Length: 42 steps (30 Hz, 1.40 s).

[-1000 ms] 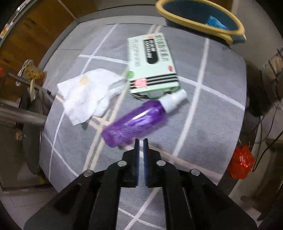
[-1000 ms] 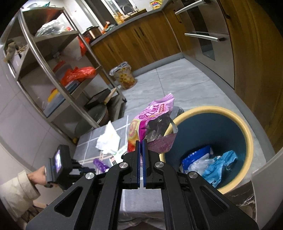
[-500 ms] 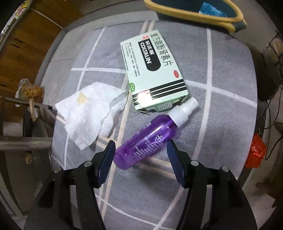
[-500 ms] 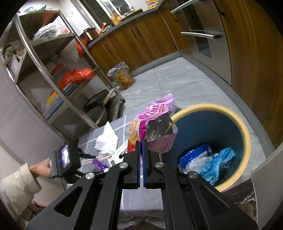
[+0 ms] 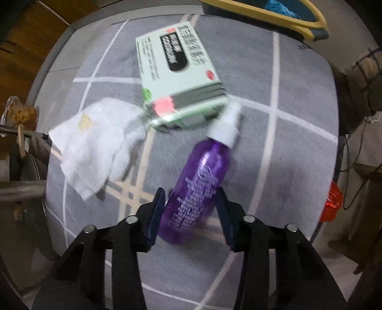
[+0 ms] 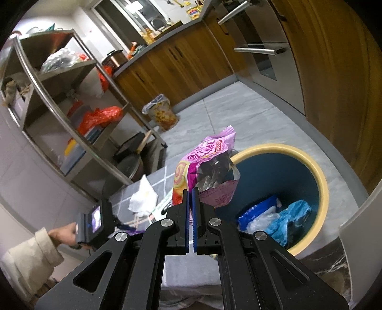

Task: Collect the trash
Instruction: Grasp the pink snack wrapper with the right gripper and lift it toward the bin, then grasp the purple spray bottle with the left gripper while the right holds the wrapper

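Observation:
In the left wrist view a purple spray bottle (image 5: 198, 190) with a white cap lies on the grey checked tablecloth (image 5: 286, 152). My left gripper (image 5: 191, 202) is open, its jaws on either side of the bottle's lower half. A green medicine box (image 5: 176, 78) and a crumpled white tissue (image 5: 95, 145) lie beyond. In the right wrist view my right gripper (image 6: 190, 198) is shut on a pink snack wrapper (image 6: 205, 167), held up beside the blue bin with a yellow rim (image 6: 322, 188), which holds blue and white trash.
The bin's rim (image 5: 274, 14) shows at the table's far edge. A metal shelf rack (image 6: 59, 100) stands left of the table. A small lined basket (image 6: 160, 112) stands on the kitchen floor. A red bag (image 5: 333, 202) lies right of the table.
My left gripper opened from shut, then moved forward so its jaws now straddle the purple bottle. My right gripper kept holding the wrapper near the bin, barely moving.

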{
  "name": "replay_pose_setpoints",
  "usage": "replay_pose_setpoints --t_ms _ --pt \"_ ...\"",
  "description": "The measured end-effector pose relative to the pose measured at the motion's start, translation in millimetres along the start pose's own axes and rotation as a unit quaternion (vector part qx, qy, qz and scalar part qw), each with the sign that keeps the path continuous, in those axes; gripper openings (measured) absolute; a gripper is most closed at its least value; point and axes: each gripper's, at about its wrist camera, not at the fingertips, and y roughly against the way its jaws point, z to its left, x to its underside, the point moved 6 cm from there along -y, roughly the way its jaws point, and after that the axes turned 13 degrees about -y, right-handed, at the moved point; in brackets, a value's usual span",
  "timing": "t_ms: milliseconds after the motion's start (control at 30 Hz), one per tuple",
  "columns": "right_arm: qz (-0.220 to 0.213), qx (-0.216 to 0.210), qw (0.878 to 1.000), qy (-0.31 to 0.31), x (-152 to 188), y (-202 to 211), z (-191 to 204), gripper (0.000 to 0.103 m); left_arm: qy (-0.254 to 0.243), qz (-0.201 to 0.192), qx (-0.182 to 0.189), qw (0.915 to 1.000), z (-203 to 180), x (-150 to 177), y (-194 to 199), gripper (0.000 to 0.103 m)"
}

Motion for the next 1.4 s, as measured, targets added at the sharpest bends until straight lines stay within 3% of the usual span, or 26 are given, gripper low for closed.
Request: replay_pose_setpoints --t_ms 367,600,767,900,1133,1400 --pt "0.01 -0.006 1.0 0.006 4.8 -7.1 6.6 0.003 0.018 -0.018 0.025 0.9994 -21.4 33.2 11.1 0.034" --pt "0.009 -0.012 1.0 0.008 5.3 -8.2 10.6 0.003 0.076 -0.103 0.048 0.9906 -10.5 34.7 51.5 0.032" --pt "0.011 -0.008 1.0 0.005 6.6 -7.9 5.3 0.003 0.088 -0.129 0.046 0.9866 -0.7 31.5 63.6 0.032" --pt "0.007 -0.007 1.0 -0.002 2.2 -5.0 0.9 0.003 0.096 -0.167 0.043 0.9804 0.9 18.0 86.6 0.032" --pt "0.005 0.002 1.0 0.001 2.0 -2.4 -5.1 0.003 0.092 -0.228 0.036 0.9686 -3.1 -34.7 127.0 0.031" --pt "-0.001 0.036 0.999 -0.002 1.2 1.9 -27.4 0.003 0.124 -0.298 0.023 0.9462 -0.3 -101.5 166.0 0.032"
